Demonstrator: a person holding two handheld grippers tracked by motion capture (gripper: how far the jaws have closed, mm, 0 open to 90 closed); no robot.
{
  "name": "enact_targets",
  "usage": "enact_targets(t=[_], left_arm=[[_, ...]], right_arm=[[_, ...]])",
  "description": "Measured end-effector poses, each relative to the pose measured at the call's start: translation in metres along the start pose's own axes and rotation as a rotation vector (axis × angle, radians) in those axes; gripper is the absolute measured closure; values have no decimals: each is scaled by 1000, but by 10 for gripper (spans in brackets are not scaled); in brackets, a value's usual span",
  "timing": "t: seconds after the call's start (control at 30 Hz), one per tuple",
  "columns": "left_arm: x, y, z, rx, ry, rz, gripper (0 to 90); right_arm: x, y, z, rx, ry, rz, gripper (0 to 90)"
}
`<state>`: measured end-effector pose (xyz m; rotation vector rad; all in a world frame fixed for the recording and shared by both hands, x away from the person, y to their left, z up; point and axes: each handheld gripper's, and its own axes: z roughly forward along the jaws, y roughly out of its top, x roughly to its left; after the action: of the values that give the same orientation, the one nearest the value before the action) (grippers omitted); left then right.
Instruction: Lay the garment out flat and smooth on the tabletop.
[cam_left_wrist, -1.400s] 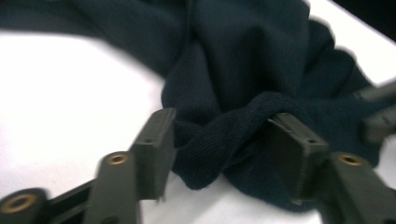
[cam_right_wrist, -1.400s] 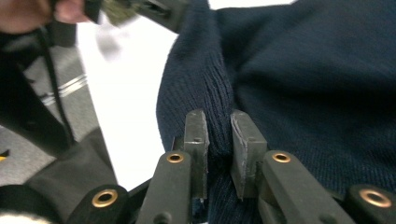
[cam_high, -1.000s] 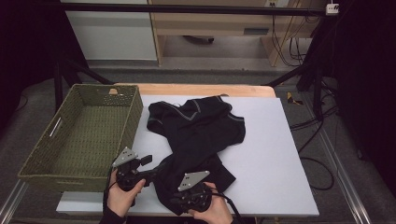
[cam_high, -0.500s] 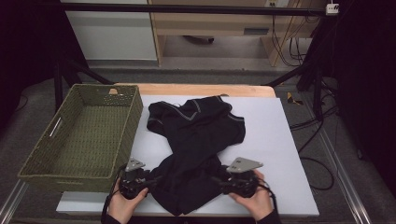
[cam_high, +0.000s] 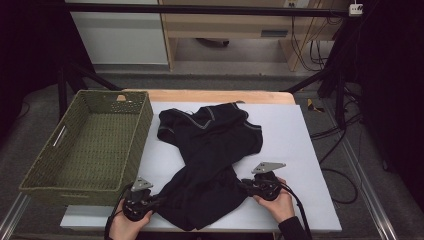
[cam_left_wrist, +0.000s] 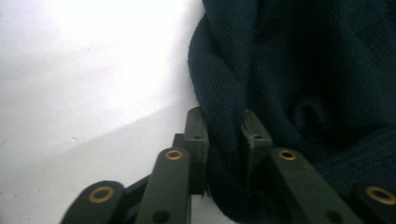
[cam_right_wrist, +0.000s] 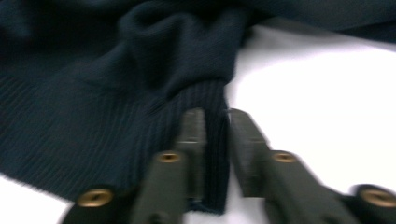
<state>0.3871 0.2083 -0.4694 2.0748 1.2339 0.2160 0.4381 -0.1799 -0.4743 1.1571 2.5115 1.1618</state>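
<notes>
Gripping the dark sweater (cam_high: 210, 165) between their jaws, the left gripper (cam_high: 150, 202) and right gripper (cam_high: 248, 186) have just been closing on its hem corners; folding and placing in the basket (cam_high: 90, 145) are remaining.

Green woven basket (cam_high: 90, 145) – apparently empty – on the white table (cam_high: 300, 150).

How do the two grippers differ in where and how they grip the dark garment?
The left gripper pinches a rolled fold at the dark garment's lower left edge; the right gripper pinches the ribbed hem at its right edge. The left sits nearer the table's front edge and the basket; the right sits farther in. Both are shut on cloth.
</notes>
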Motion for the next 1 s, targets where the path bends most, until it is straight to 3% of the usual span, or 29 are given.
enact_targets(t=[0.13,0.2,0.33,0.43,0.47,0.5,0.57,0.63,0.7,0.8,0.83,0.9,1.0], left_arm=[[0,-1,-9,-46,-41,-10,797],[1,-4,-15,-60,-68,-15,798],[-4,-9,-23,-67,-87,3,798],[-10,-12,-23,-55,-89,37,787],[-12,-12,-23,-59,-88,41,767],[-13,-12,-23,-72,-87,42,719],[-12,-9,-24,-110,-86,26,562],[-10,-4,-24,-148,-84,11,471],[-8,2,-23,-171,-76,10,402],[-7,12,-14,-163,-60,13,383],[-6,15,-10,-153,-57,12,384],[-4,19,1,-133,-49,13,388],[-2,20,16,-101,-58,30,444]], right_arm=[[2,-2,-23,3,8,-13,885],[1,-5,-46,-49,7,-3,890],[1,-19,-103,-127,-72,12,891],[4,-39,-128,-91,-125,30,889],[4,-46,-131,-63,-101,49,887],[5,-53,-130,-27,-68,74,883],[6,-63,-121,42,-20,74,848],[5,-63,-116,32,-33,68,728],[-1,-56,-117,-41,-58,73,623],[-12,-36,-113,-137,-98,80,539],[-16,-30,-107,-153,-111,77,547],[-25,-21,-90,-150,-133,80,544],[-38,-14,-56,-99,-135,90,550]])
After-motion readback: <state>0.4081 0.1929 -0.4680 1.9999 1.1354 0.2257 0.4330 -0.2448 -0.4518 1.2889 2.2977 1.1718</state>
